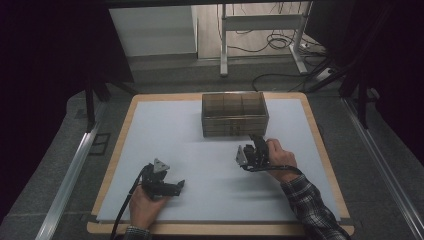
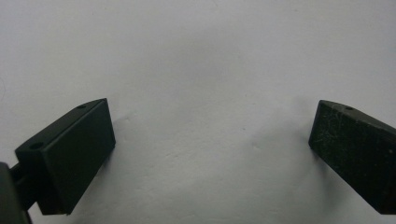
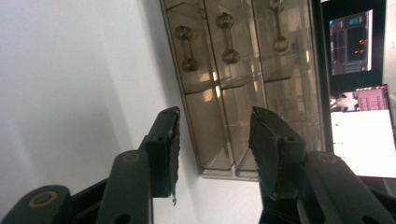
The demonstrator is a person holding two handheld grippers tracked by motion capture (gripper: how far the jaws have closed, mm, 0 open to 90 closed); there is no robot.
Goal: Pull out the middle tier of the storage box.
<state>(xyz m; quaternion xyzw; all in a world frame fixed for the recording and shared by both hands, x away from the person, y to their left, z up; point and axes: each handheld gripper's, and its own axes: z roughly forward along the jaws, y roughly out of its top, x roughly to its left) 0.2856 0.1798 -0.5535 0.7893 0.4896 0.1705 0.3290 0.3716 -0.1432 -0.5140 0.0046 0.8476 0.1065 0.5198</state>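
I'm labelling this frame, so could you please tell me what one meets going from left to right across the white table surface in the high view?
Left gripper in the person's left hand → right gripper held in the right hand. The translucent drawer box sits farther back, overlapping the right gripper's position, so it is left out of the order.

The right gripper (image 3: 214, 140) holds its jaws parted and empty, aimed at a smoky translucent plastic drawer cabinet (image 3: 233, 79) toward twelve o'clock; lit monitors (image 3: 357, 121) glow at three o'clock.

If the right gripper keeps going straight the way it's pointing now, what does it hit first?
Most likely the front of the clear drawer box: the open right gripper points at its lower edge, with nothing between. The gap left is hard to judge.
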